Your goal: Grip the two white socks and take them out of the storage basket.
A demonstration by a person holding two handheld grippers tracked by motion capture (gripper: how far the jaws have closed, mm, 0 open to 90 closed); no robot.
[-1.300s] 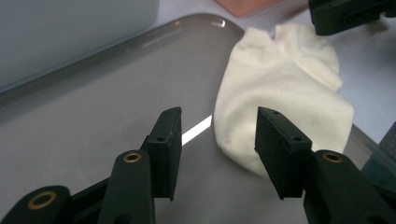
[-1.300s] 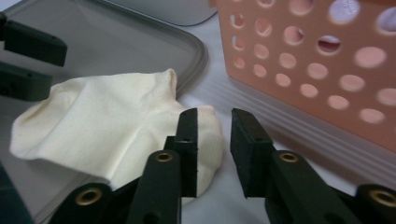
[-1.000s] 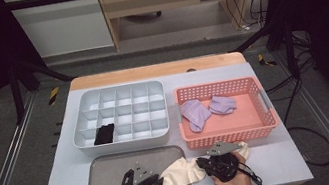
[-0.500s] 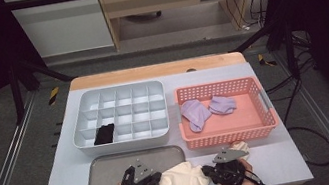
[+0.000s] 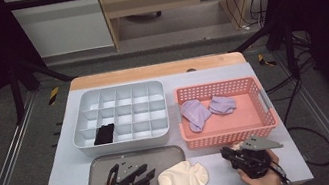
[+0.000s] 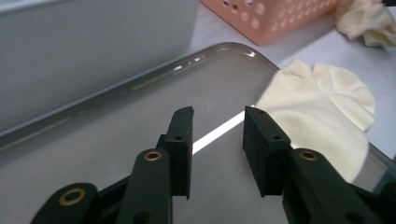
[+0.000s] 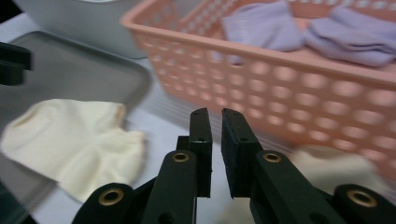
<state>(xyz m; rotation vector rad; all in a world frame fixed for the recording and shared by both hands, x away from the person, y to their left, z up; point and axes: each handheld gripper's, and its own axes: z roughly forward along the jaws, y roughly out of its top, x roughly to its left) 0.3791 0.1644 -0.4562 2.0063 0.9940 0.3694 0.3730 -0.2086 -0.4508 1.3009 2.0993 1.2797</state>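
A cream sock [image 5: 182, 176] [image 6: 322, 107] [image 7: 79, 140] lies flat at the front of the table, half over the right edge of a metal tray [image 5: 113, 163] [image 6: 93, 140]. My left gripper [image 5: 150, 176] [image 6: 217, 114] hovers over the tray just left of the sock, open and empty. My right gripper [image 5: 225, 153] [image 7: 215, 114] sits to the sock's right, its jaws nearly together with nothing between them. A second, crumpled cream sock [image 5: 236, 146] [image 6: 369, 18] lies beside the right gripper, in front of the basket.
A pink basket [image 5: 267, 105] [image 7: 299, 79] at the right holds two purple socks [image 5: 196, 112] [image 5: 223, 104]. A grey compartment box [image 5: 117, 96] stands behind the tray, with a black item [image 5: 104, 134] in a front-left cell. Both hands are at the table's front edge.
A second ago the cream sock was stretched between both grippers. It now lies flat, let go, and both grippers have drawn away to either side.
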